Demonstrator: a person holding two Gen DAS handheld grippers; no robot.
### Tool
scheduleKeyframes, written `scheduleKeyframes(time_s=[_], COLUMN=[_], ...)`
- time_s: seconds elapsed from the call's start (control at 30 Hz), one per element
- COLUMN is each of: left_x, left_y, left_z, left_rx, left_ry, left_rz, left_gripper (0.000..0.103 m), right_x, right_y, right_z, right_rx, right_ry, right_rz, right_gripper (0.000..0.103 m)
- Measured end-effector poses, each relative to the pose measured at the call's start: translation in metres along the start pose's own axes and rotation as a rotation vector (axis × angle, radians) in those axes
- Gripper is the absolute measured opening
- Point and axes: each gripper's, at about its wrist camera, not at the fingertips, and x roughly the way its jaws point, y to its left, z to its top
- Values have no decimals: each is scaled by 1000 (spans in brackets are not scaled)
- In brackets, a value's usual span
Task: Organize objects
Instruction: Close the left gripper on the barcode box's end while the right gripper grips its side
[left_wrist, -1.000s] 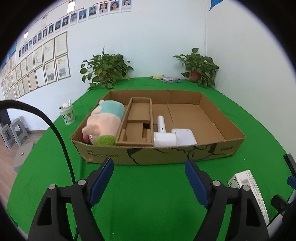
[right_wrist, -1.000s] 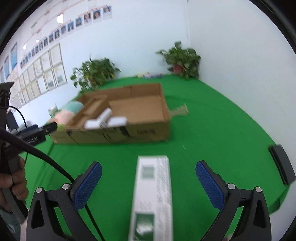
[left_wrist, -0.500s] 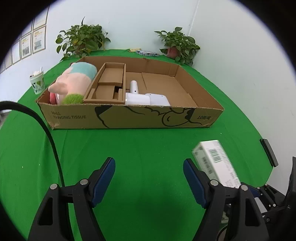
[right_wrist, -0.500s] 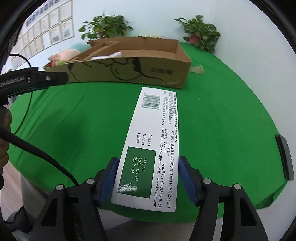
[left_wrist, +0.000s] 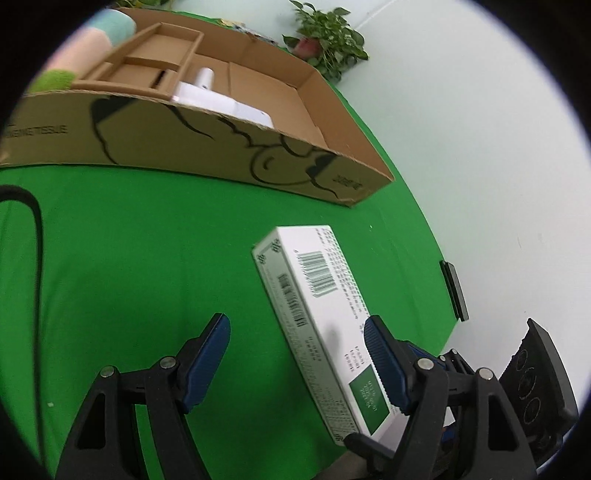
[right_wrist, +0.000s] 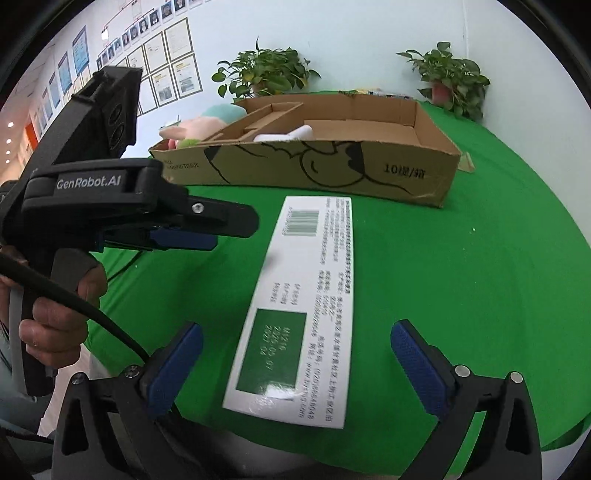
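Right gripper (right_wrist: 295, 373) is standing wide open, both blue pads (right_wrist: 175, 363) clear of the white carton (right_wrist: 306, 306). Its jaws have just been opening again after a brief squeeze; nothing is being held, though the carton's near end is lying between them, gaps on both sides.

Left gripper (left_wrist: 297, 363) is also standing open, jaws just easing inward. Its right pad (left_wrist: 382, 363) is sitting over the carton's top face in the left wrist view; can't tell if it's touching. The left pad is hanging over bare green cloth (left_wrist: 147, 258), well off the carton. So the carton is off-centre for the left, centred for the right.

Carton is lying flat on the cloth, long axis running away from the fingers toward the cardboard box (right_wrist: 332, 170), barcode end nearest the box wall but apart from it. Near end is looking close to the table edge.

Step in hand, my read: lining up a pick on the carton, to go into the box. The right side is looking better placed. Next move calls for closing the right jaws across the carton's narrow width, lifting clear of the box wall, dropping into the empty right bay.

Box is already holding a plush toy (right_wrist: 195, 129), a cardboard insert (left_wrist: 147, 62) and white items (left_wrist: 221, 99).
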Motion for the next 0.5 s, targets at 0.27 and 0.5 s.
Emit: scheduleKeyframes(time_s=[0.27, 0.5], left_x=[21, 24], left_y=[-7, -6], left_z=[-3, -7], left_rx=[-5, -28], left_ry=[60, 71], left_rz=[-25, -48], left_gripper=[74, 74], right_x=[3, 13], right_y=[-1, 11], right_z=[-4, -7], right_rx=[-34, -67], right_ry=[-22, -18], right_rz=[-21, -45], right_gripper=[100, 83])
